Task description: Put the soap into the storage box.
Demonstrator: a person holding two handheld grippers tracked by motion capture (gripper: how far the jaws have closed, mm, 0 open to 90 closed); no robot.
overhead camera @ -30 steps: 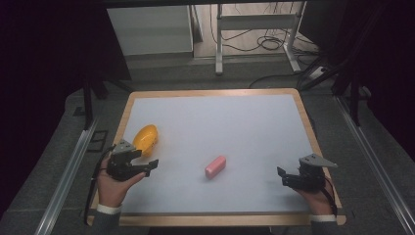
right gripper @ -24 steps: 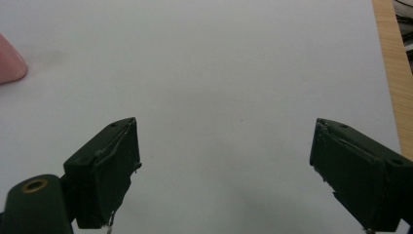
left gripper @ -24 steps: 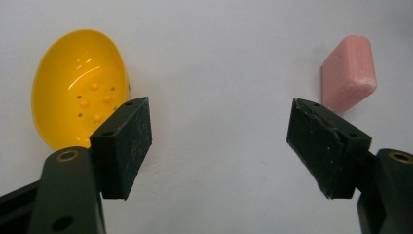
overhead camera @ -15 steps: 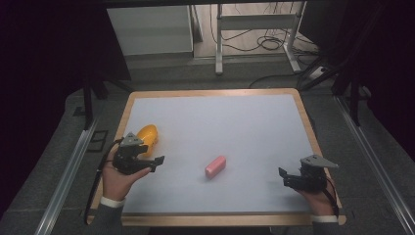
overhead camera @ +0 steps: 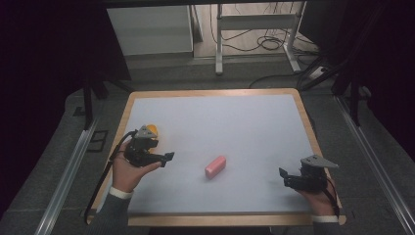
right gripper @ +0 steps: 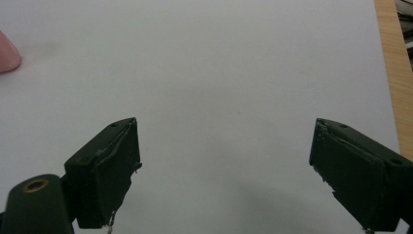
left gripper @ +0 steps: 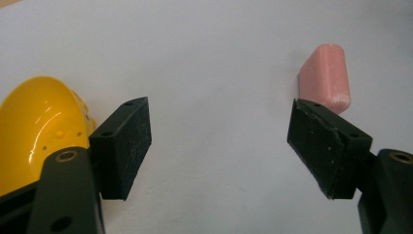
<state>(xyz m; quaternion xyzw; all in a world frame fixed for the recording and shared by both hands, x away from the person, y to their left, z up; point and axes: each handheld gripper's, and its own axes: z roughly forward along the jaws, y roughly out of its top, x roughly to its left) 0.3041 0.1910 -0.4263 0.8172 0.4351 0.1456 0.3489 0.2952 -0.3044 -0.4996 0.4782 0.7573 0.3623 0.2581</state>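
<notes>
Two claws over the counter [overhead camera: 293,105], and the left claw [overhead camera: 169,156] has swung in from the edge toward the pink block [overhead camera: 215,166], now covering most of the yellow bowl [overhead camera: 152,129] behind it. Its jaws gape wide, nothing between them; the block lies just ahead, mid-counter. Right claw [overhead camera: 283,176] stays low at the near right, jaws spread, empty.

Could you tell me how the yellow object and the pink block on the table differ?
The yellow object is glossy, rounded and domed; the pink block is matte, elongated and flat-sided. The yellow object sits right by the left tool, partly hidden behind it; the pink block lies apart, mid-table. Both rest ungripped on the white surface.
</notes>
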